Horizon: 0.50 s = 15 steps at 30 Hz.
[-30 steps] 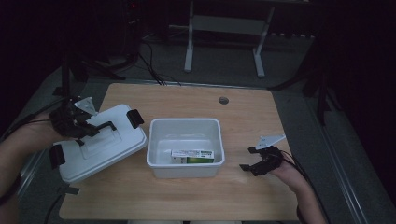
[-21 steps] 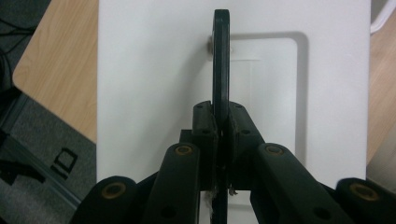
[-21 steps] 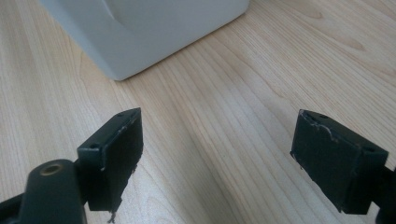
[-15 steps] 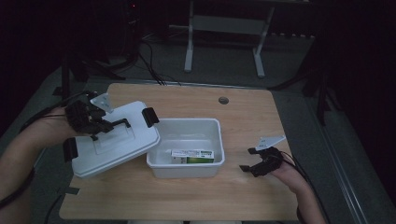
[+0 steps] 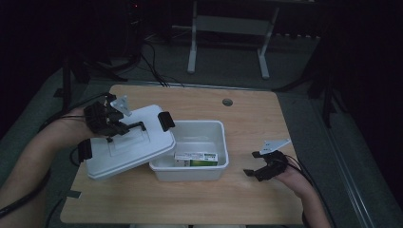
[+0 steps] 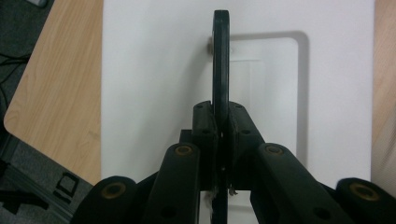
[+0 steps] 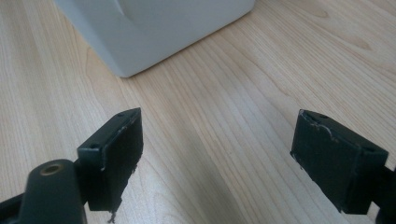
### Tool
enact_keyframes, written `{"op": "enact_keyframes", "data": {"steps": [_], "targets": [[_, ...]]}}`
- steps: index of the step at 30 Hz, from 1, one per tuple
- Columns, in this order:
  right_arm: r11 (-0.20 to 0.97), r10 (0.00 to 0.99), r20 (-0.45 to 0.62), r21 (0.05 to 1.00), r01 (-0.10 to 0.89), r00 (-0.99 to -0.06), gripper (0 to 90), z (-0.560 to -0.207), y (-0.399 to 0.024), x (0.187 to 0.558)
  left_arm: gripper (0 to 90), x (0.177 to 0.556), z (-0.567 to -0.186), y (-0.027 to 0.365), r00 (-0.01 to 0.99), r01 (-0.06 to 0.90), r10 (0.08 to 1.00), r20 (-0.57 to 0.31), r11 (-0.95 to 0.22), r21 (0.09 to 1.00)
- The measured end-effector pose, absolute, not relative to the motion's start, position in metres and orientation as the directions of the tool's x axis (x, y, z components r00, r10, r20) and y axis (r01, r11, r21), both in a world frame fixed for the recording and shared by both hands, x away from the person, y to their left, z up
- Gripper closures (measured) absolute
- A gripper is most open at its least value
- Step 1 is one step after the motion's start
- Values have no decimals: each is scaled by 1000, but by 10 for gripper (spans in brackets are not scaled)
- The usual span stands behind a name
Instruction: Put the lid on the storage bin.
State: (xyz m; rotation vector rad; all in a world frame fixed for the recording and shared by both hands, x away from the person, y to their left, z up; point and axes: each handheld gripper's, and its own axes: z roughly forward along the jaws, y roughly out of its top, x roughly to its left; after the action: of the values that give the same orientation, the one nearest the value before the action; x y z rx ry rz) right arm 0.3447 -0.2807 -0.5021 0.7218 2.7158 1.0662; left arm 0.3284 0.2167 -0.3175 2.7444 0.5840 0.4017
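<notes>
A white lid [image 5: 124,151] with black end clasps hangs tilted over the table's left side, its right edge overlapping the left rim of the white bin [image 5: 222,142]. My left gripper [image 5: 124,127] is shut on the lid's black handle [image 5: 135,126]. In the left gripper view the jaws pinch the thin handle [image 6: 221,56] edge-on above the lid [image 6: 154,70], the left gripper [image 6: 221,128] closed tight. A green and white box [image 5: 197,159] lies inside the bin. My right gripper [image 5: 252,163] rests open on the table right of the bin; the right gripper [image 7: 217,140] has bare wood between its jaws and the bin's corner [image 7: 154,28] ahead.
The wooden table [image 5: 256,118] has a round cable hole [image 5: 227,101] at its back edge. A metal stand [image 5: 228,42] and cables sit on the dark floor behind. The table's front strip [image 5: 190,204] is bare wood.
My left gripper has carried the lid to the right and a little up, from beside the bin to overlapping its left rim. The right gripper has stayed put.
</notes>
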Motion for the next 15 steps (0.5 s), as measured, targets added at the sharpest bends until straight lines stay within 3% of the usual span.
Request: {"op": "enact_keyframes", "data": {"steps": [15], "targets": [[637, 474, 49, 671, 381, -879, 164, -503, -280, 339, 836, 335, -316, 183, 905, 297, 377, 199, -892, 342]]}}
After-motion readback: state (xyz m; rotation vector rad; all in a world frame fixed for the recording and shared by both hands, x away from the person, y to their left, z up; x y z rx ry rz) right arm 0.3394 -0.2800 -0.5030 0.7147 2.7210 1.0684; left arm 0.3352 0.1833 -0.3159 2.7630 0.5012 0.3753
